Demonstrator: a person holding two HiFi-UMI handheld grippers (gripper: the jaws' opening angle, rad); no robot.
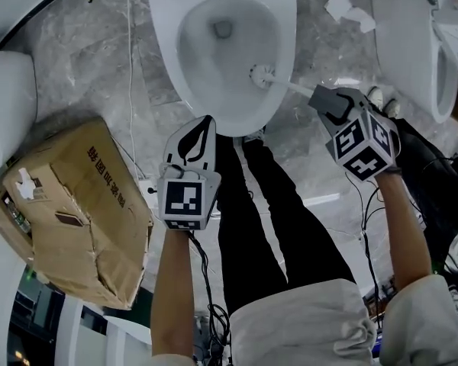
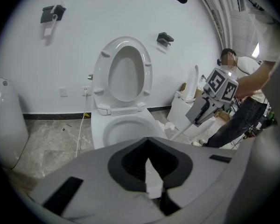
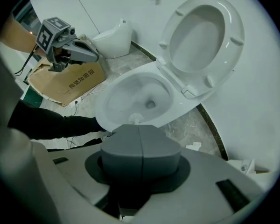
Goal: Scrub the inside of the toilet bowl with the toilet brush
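Head view looks down past black trousers [image 1: 267, 204] to both arms reaching toward the toilet. Nearest, the left tongs [image 1: 208, 120] hover just short of the bowl's front edge. Their black tips are pressed together with nothing between them, and the left gripper view shows the same. To their left, a crumpled cardboard box [image 1: 69, 204] lies on the grey marble floor [image 1: 91, 59].

The right tongs [image 1: 319, 96], a little further out and to the right of the bowl, are clamped on the white handle of the toilet brush [image 1: 262, 75]. The handle slants over the rim. The bristle head sits inside the toilet bowl [image 1: 286, 29], against its right-hand wall below the rim. The right gripper view shows that head just past the closed pads.

Behind the bowl the seat [image 3: 234, 41] stands raised against the white wall [image 2: 107, 13]. Further right, paper scraps [image 1: 343, 6] lie on the floor beside a second toilet [image 1: 408, 44].
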